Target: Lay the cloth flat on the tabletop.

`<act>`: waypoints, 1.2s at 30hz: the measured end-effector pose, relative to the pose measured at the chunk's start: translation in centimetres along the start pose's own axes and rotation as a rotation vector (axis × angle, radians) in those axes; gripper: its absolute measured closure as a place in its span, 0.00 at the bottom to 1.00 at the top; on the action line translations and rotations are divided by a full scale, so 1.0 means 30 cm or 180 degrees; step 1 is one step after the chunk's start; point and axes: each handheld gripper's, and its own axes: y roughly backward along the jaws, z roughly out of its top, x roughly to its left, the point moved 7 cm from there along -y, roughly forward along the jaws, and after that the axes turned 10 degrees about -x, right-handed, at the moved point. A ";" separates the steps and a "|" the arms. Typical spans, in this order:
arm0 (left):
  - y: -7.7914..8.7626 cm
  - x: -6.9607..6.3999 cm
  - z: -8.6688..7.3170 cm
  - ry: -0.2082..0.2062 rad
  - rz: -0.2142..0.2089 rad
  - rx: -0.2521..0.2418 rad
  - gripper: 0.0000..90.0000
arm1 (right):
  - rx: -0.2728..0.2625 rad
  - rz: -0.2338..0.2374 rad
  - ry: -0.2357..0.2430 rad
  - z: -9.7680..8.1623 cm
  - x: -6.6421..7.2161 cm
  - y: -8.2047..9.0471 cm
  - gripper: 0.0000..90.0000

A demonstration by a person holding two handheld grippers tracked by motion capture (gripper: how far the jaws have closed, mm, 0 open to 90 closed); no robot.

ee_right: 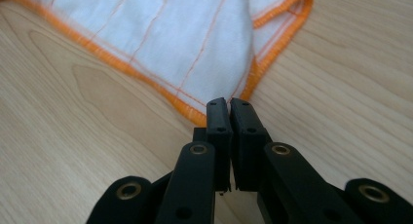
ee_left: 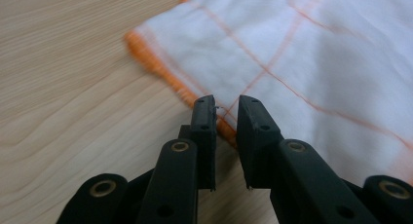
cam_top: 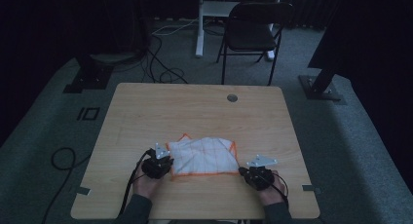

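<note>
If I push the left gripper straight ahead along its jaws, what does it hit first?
The left gripper would most likely meet the orange-hemmed edge of the white cloth straight away. Its jaws stand slightly apart, with the hem right at their tips; whether they already touch it is hard to tell. Beyond lies more cloth on the table.

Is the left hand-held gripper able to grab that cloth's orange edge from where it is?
Probably yes. The left hand-held gripper sits right at the cloth's orange hem, jaws slightly apart astride it, nothing in between. On the bare table nothing blocks it.

Light wooden table (cam_top: 146,112); a white, orange-edged cloth (cam_top: 203,157) lies flat on it.
</note>
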 end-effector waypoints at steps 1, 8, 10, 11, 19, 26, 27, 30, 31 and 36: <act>0.005 0.010 -0.004 0.0005 0.0016 0.0005 0.88 | 0.0001 -0.0006 -0.0006 -0.004 -0.003 0.004 0.98; 0.020 0.031 -0.012 0.0020 0.0069 0.0047 0.87 | 0.0034 0.0089 -0.0003 -0.018 0.010 0.012 0.97; 0.022 0.025 -0.008 0.0004 0.0042 0.0027 0.85 | -0.0022 0.0089 0.0006 -0.007 0.008 0.014 0.94; 0.023 0.020 -0.006 0.0006 0.0028 0.0021 0.84 | -0.0051 0.0090 -0.0022 0.001 0.005 0.015 0.93; 0.029 -0.037 0.035 -0.0028 -0.0126 -0.0094 0.82 | -0.0214 -0.0057 -0.0150 0.066 -0.051 -0.004 0.90; 0.005 -0.128 0.046 -0.0110 -0.0339 -0.0077 0.82 | -0.0074 -0.0201 -0.0070 0.085 -0.081 -0.095 0.95; 0.001 -0.142 0.043 -0.0105 -0.0378 -0.0076 0.82 | -0.0062 -0.0217 -0.0053 0.088 -0.082 -0.106 0.95; 0.002 -0.181 0.033 -0.0135 -0.0476 -0.0065 0.82 | -0.0019 -0.0242 -0.0045 0.093 -0.083 -0.133 0.94; 0.005 -0.194 0.031 -0.0129 -0.0517 -0.0074 0.82 | -0.0008 -0.0236 -0.0038 0.094 -0.084 -0.140 0.93; 0.006 -0.241 0.006 -0.0213 -0.0749 -0.0027 0.84 | 0.0060 -0.0266 -0.0061 0.086 -0.091 -0.166 0.92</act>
